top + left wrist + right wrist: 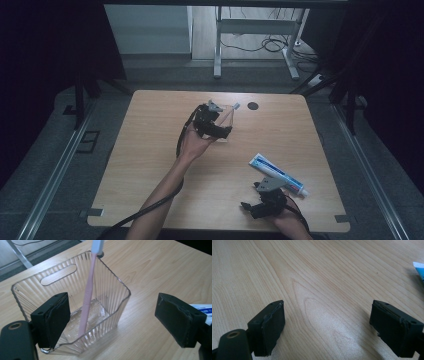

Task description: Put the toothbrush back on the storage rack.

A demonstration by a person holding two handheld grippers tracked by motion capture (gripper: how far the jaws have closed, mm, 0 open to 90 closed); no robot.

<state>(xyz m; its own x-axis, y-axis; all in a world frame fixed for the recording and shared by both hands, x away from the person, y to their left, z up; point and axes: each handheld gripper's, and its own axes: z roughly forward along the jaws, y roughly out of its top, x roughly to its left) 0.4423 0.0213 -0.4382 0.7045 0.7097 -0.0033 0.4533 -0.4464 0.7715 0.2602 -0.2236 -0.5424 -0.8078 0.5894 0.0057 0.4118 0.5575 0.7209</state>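
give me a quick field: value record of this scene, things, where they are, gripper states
surface: wooden table
container: clear ribbed plastic bin, upright, at the table's far middle
toothbrush: pink toothbrush, standing tilted inside the bin, head above the rim
toothpaste: toothpaste tube, lying flat on the table's near right
left gripper: left gripper, open, jaws astride the bin's near corner, one jaw inside
right gripper: right gripper, open, over bare table beside the tube

— What's in front of my left tool?
— Clear ribbed plastic bin, upright on the wooden table, slot handle in its far wall. Pink toothbrush stands inside, handle end on the bin's floor, head leaning over the far rim.
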